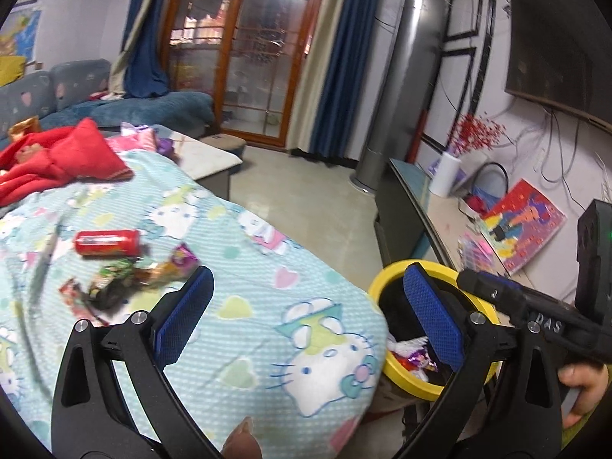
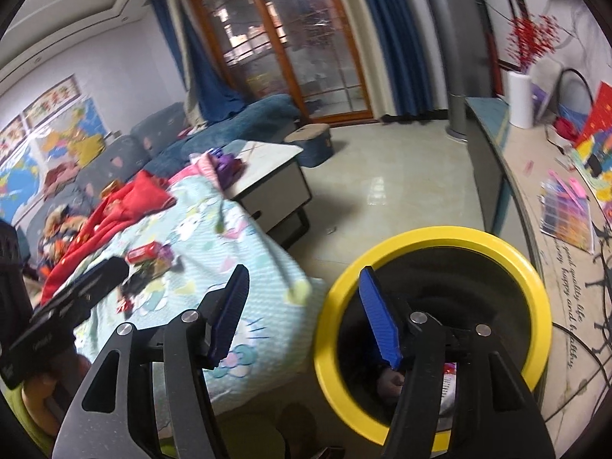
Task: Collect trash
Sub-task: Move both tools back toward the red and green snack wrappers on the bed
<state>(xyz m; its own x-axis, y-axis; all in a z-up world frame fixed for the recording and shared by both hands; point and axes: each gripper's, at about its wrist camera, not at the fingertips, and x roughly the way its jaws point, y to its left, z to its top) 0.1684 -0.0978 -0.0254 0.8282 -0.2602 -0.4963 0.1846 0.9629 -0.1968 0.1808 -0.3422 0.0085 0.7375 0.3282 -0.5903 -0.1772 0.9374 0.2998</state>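
A red drink can (image 1: 107,243) lies on its side on the cartoon-print blanket (image 1: 267,306), with several crumpled snack wrappers (image 1: 130,279) just in front of it. My left gripper (image 1: 310,306) hovers over the blanket's near right edge, open wide and holding nothing. To its right stands a yellow-rimmed black bin (image 1: 394,271) with wrappers (image 1: 413,355) inside. In the right wrist view my right gripper (image 2: 304,313) is open and empty; its right finger is over the bin (image 2: 440,235), its left over the blanket. The can (image 2: 143,252) lies far left.
A red cloth (image 1: 57,153) lies at the blanket's far end. A low white-topped table (image 2: 267,168) stands beyond it on the tiled floor (image 2: 382,183). A long TV cabinet (image 2: 493,153) with papers and cables runs along the right, close behind the bin.
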